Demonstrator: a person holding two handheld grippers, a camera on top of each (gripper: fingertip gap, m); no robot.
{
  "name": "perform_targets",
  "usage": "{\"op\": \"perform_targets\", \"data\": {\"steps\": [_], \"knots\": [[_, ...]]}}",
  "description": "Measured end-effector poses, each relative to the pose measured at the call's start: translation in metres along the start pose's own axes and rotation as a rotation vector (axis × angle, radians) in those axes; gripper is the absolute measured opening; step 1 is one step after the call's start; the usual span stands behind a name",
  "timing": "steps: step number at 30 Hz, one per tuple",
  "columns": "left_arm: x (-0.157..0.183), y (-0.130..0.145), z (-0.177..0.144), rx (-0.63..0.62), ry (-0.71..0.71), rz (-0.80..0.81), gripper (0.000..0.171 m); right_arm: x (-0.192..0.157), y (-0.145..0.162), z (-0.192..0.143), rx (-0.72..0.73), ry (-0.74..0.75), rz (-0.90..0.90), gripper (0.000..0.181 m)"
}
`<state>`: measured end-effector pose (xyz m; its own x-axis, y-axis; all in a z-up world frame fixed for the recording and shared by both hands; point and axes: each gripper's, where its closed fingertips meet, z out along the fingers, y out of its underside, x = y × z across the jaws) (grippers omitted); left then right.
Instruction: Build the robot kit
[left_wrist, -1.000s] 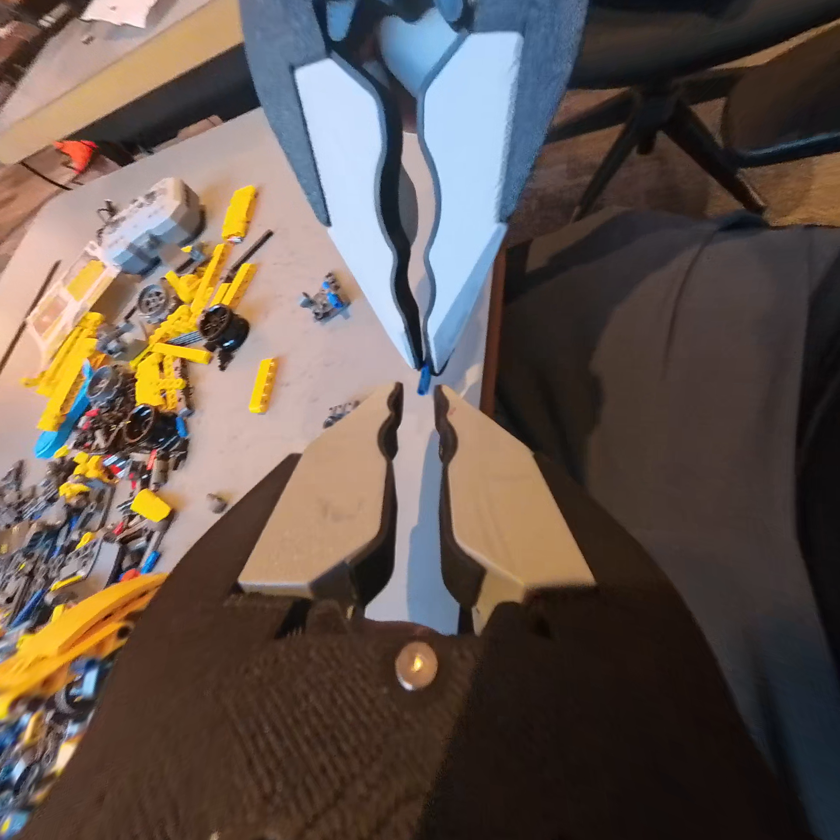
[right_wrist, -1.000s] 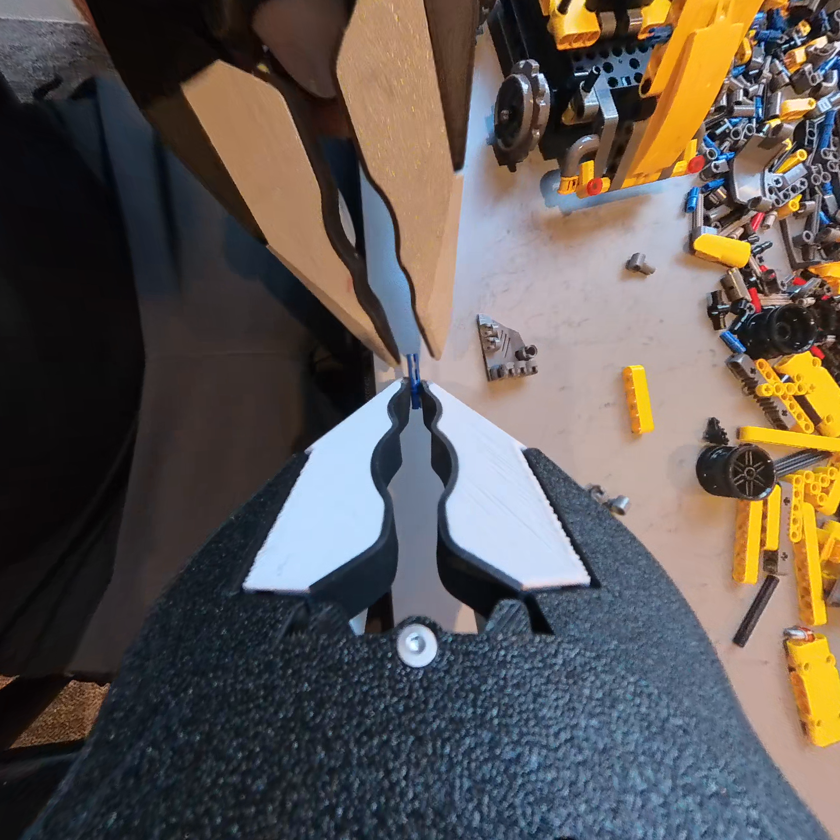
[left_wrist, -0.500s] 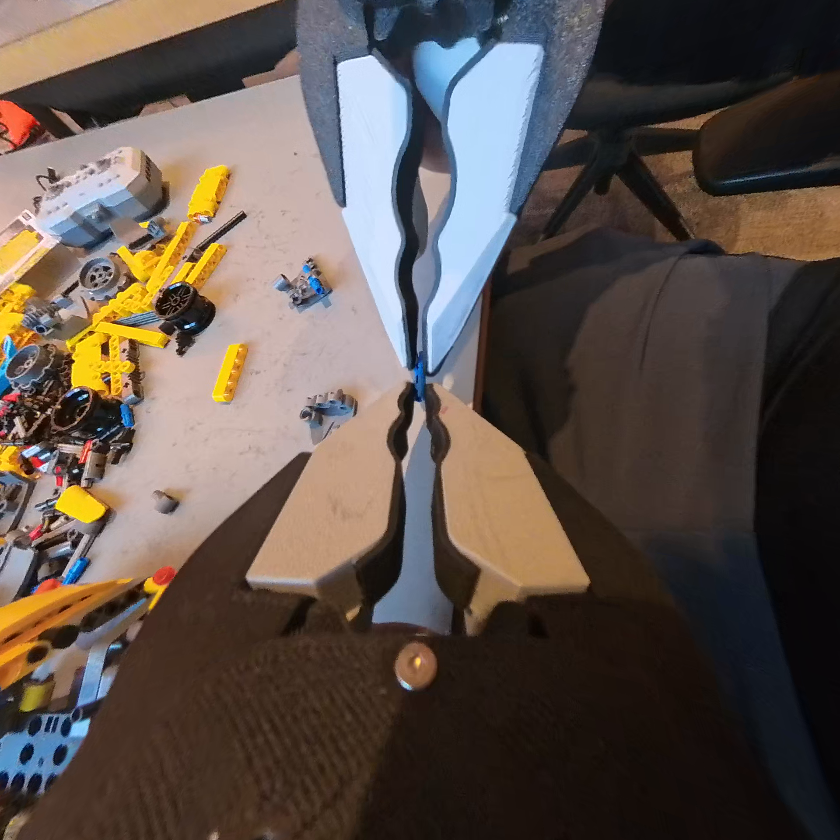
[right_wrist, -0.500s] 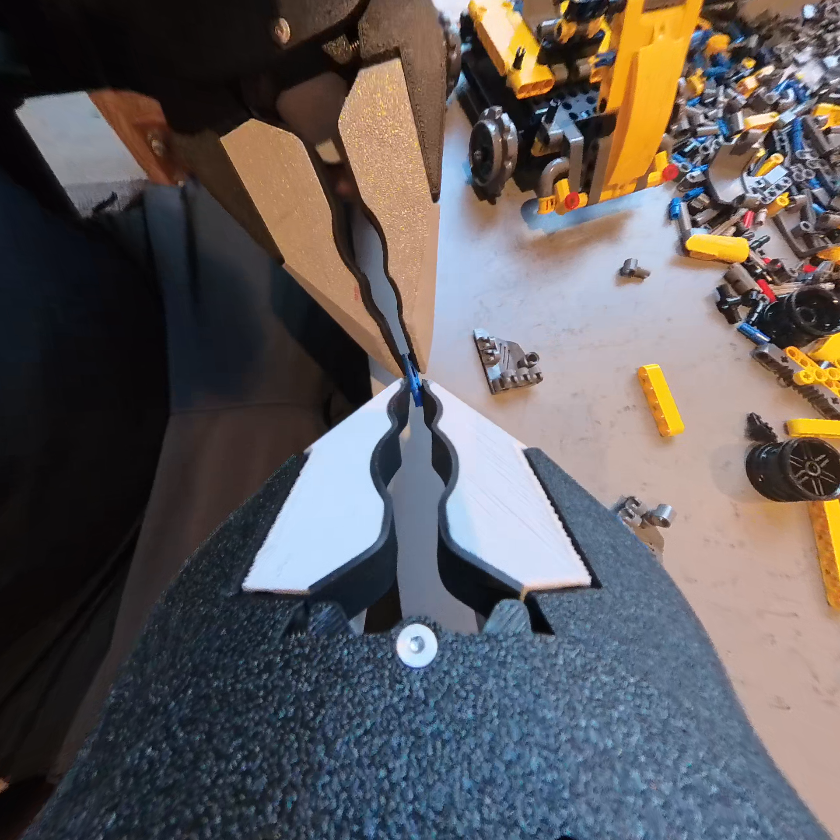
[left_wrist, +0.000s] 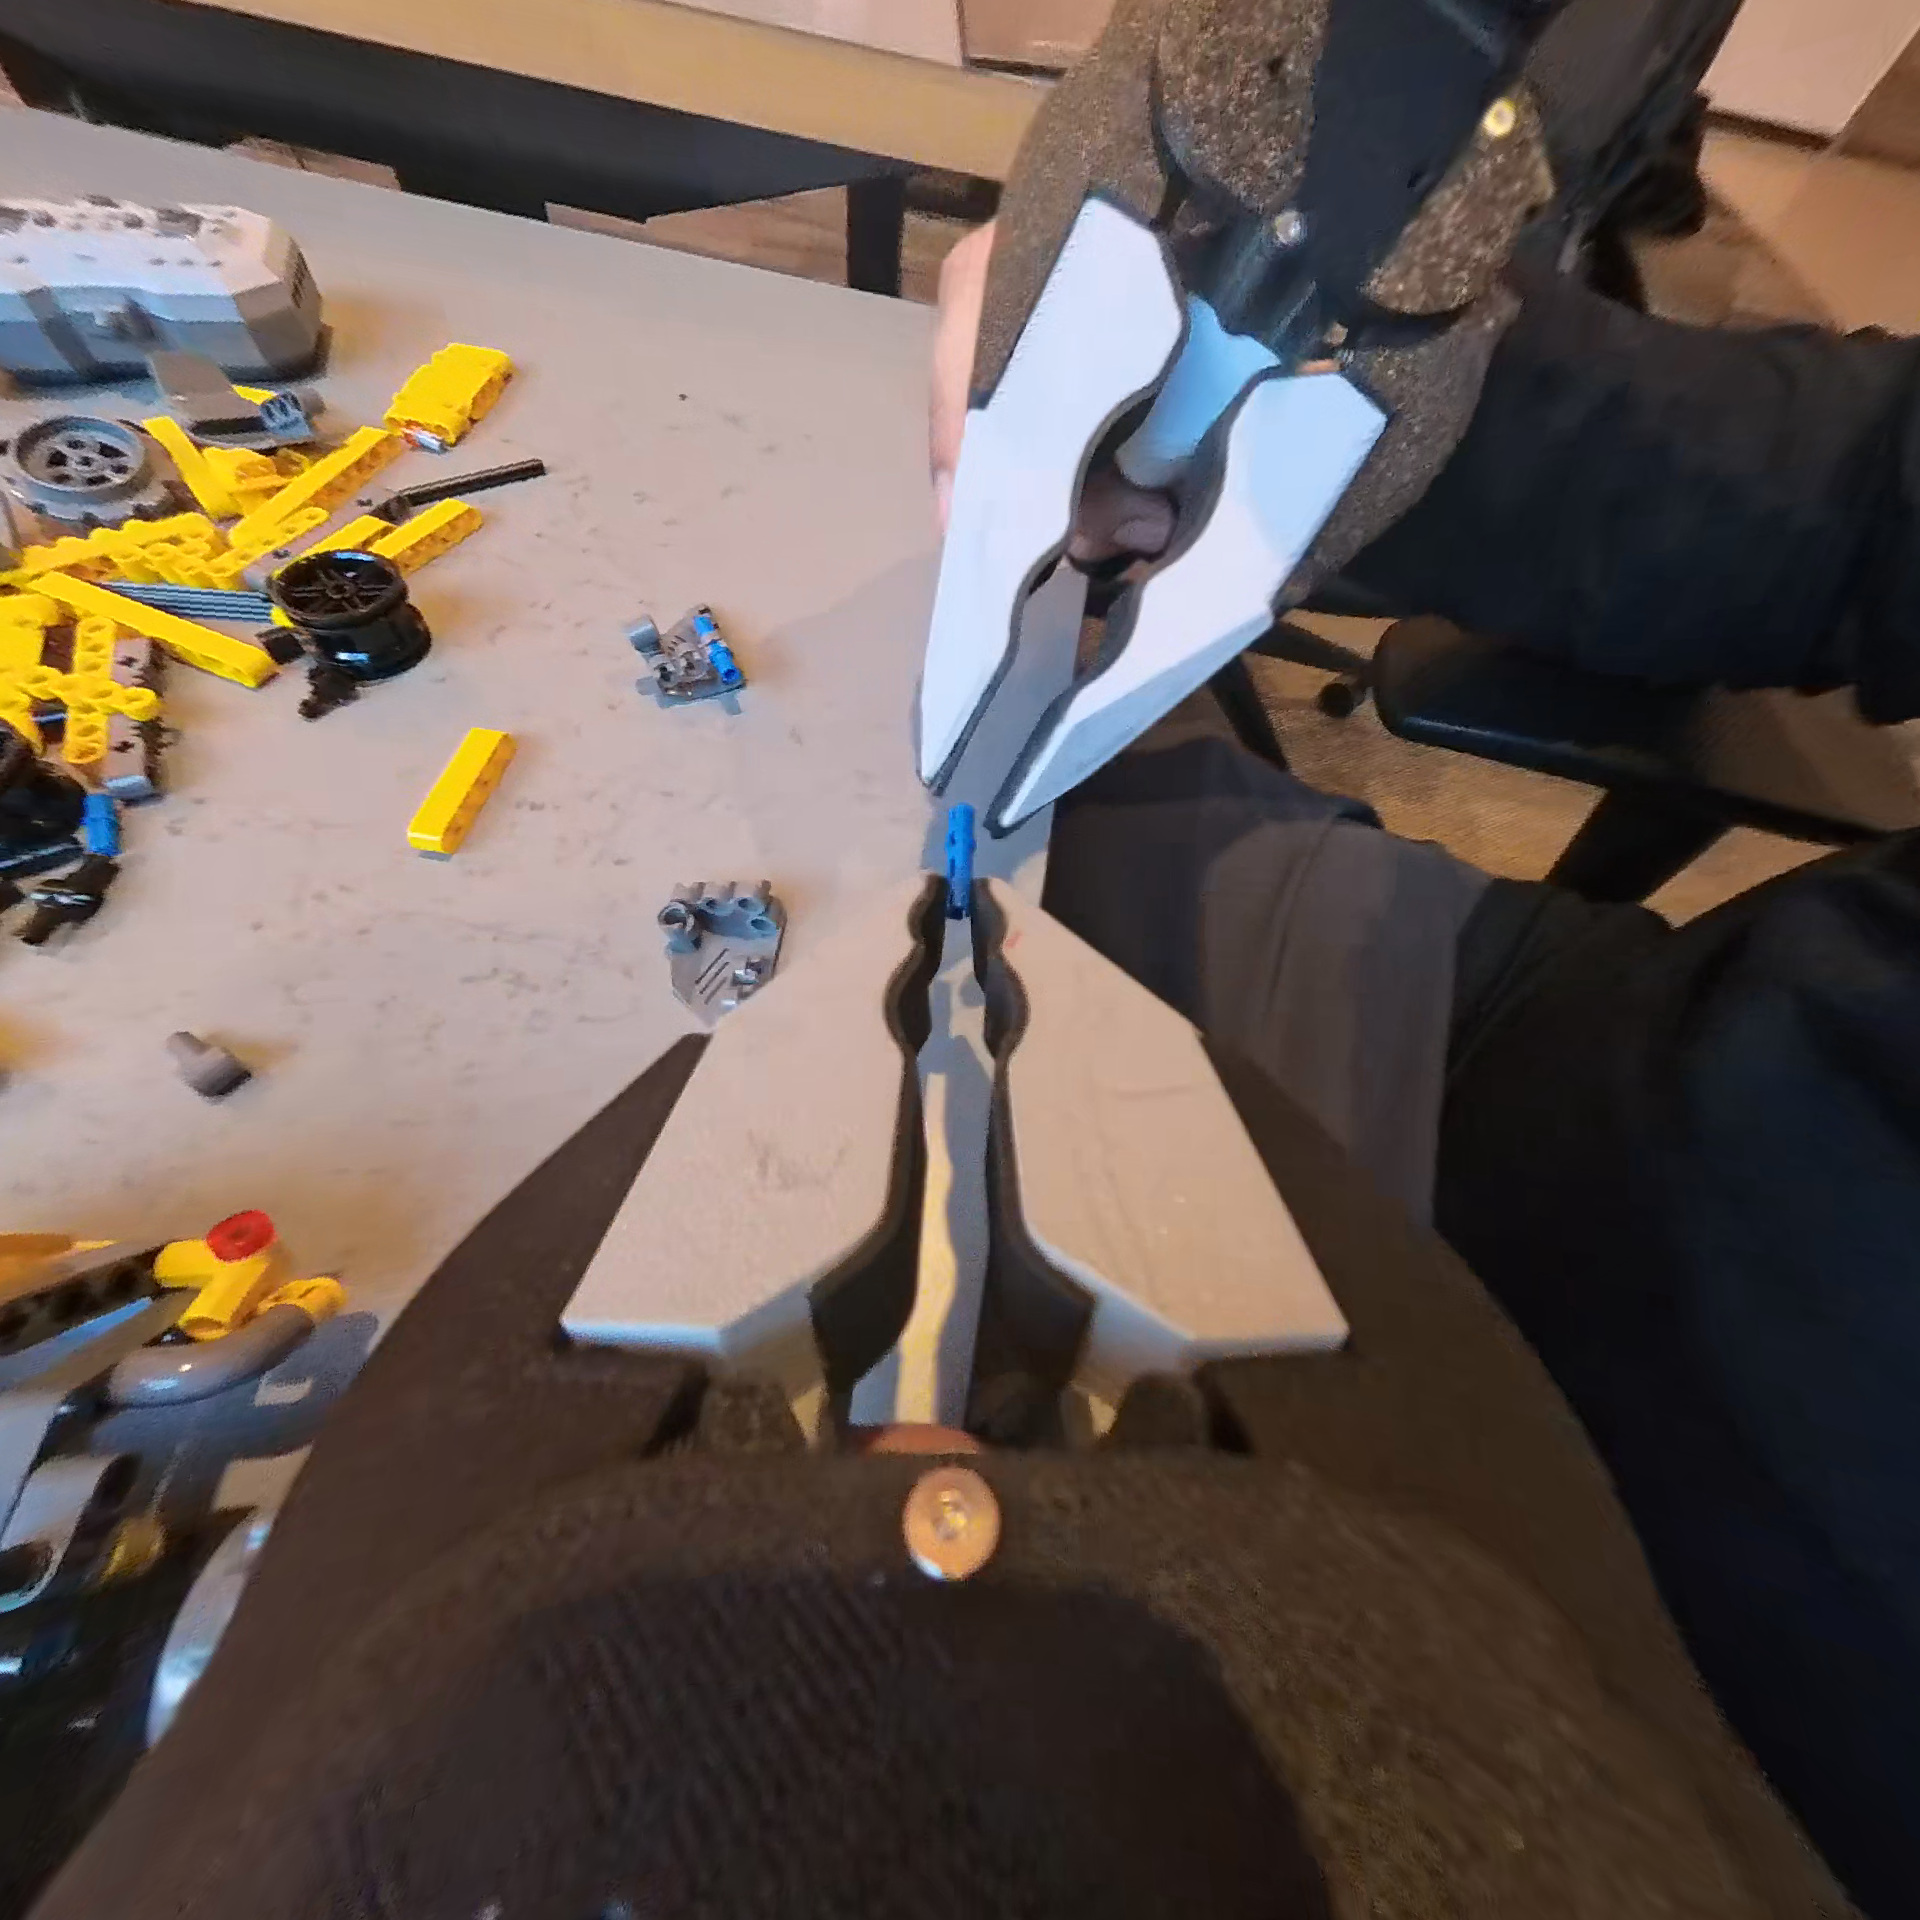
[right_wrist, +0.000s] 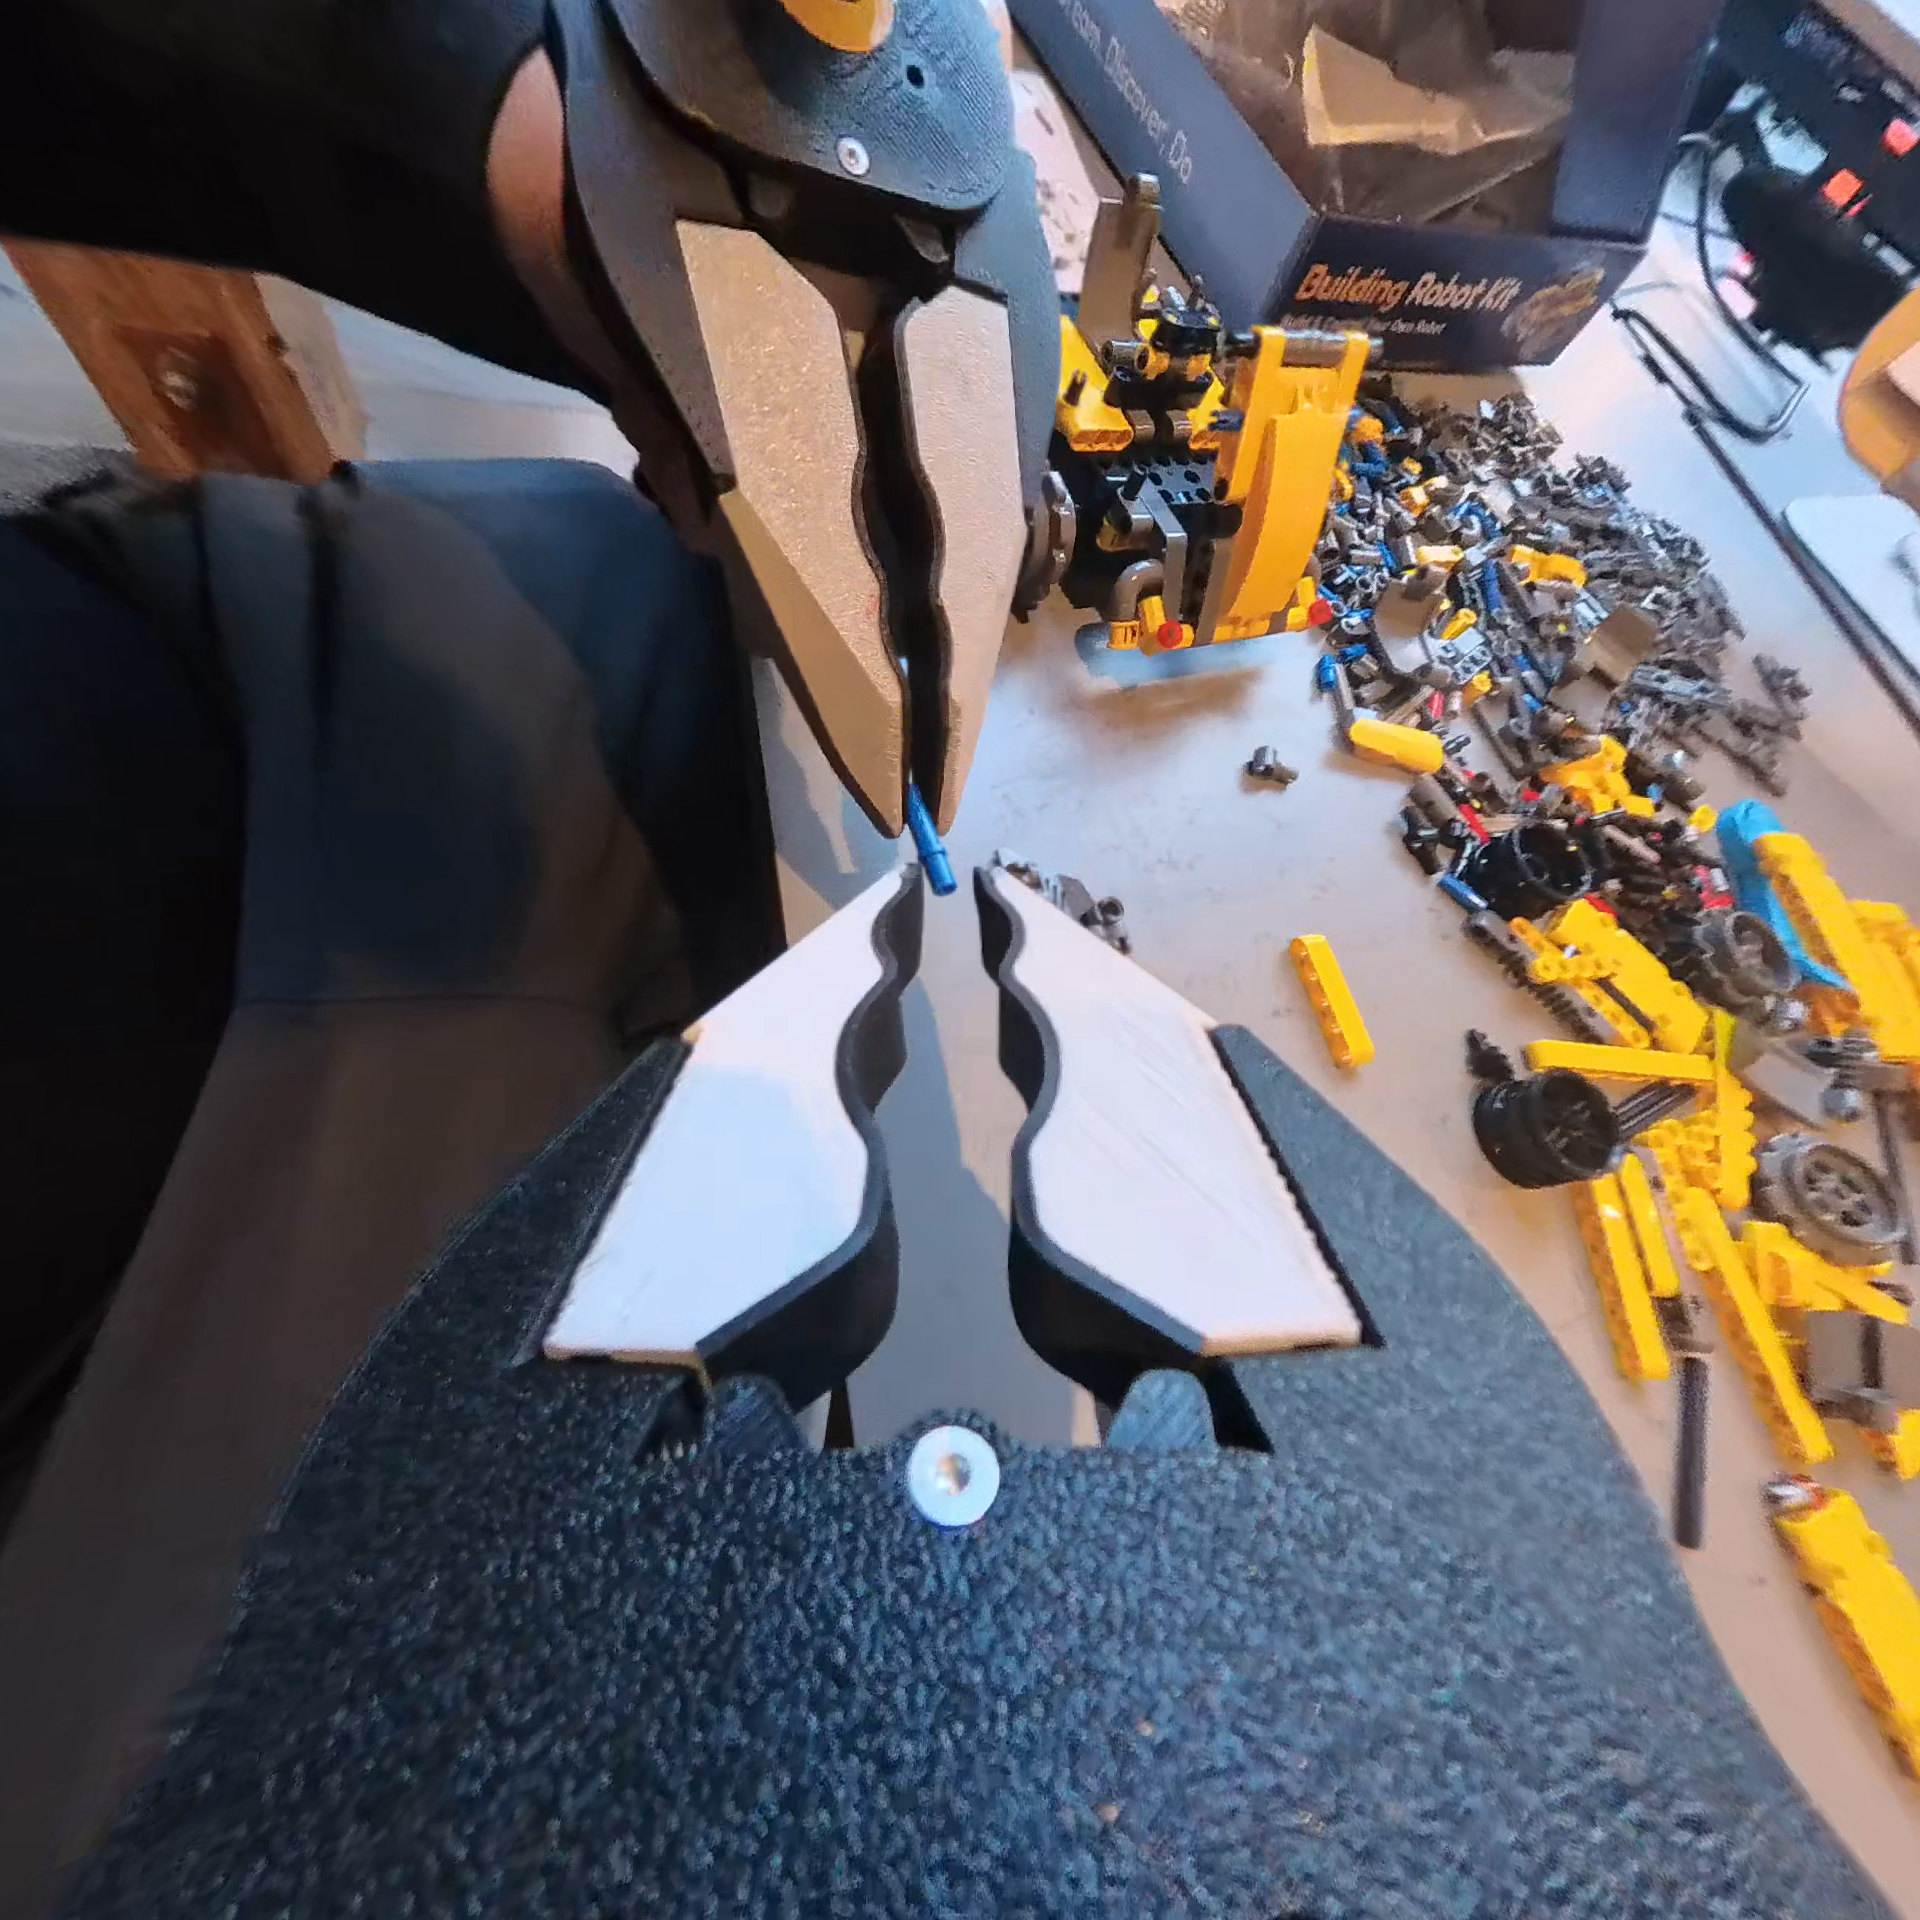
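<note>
My left gripper, with tan fingers, is shut on a small blue pin at its tips, above the table's near edge. The pin's free end sticks out toward my right gripper, whose white fingers are slightly apart just beyond it. In the right wrist view my right gripper is open and empty. The blue pin juts from the left gripper straight ahead, its end close to my right fingertips.
On the pale table lie a small grey plate piece, a grey-blue assembly, a yellow beam and a black wheel. A yellow built model, a heap of loose parts and a dark box stand farther off. A person's lap lies beside the edge. My left and right fingertips are right by each other. From either gripper's tips it is about 6 centimeters to the small grey plate piece.
My left gripper closed on the blue pin while the right held it. The right gripper has now opened, let the pin go and drawn back a little.
</note>
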<state>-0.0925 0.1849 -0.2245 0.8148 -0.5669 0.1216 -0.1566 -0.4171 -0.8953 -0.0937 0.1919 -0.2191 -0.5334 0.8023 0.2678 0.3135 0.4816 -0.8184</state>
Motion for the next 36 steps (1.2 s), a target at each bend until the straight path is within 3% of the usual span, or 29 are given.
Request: {"op": "perform_targets", "data": {"steps": [29, 33, 36], "knots": [[0.012, -0.002, -0.005, 0.023, 0.23, -0.241, 0.003, -0.013, -0.007, 0.001, 0.048, 0.014, -0.139, 0.005], [0.001, -0.003, -0.004, 0.025, 0.166, -0.276, 0.008, -0.003, 0.003, 0.0, 0.022, 0.038, -0.094, 0.004], [-0.014, 0.0, -0.002, -0.022, 0.004, -0.186, 0.02, 0.012, 0.024, -0.002, -0.023, 0.051, 0.035, 0.004]]}}
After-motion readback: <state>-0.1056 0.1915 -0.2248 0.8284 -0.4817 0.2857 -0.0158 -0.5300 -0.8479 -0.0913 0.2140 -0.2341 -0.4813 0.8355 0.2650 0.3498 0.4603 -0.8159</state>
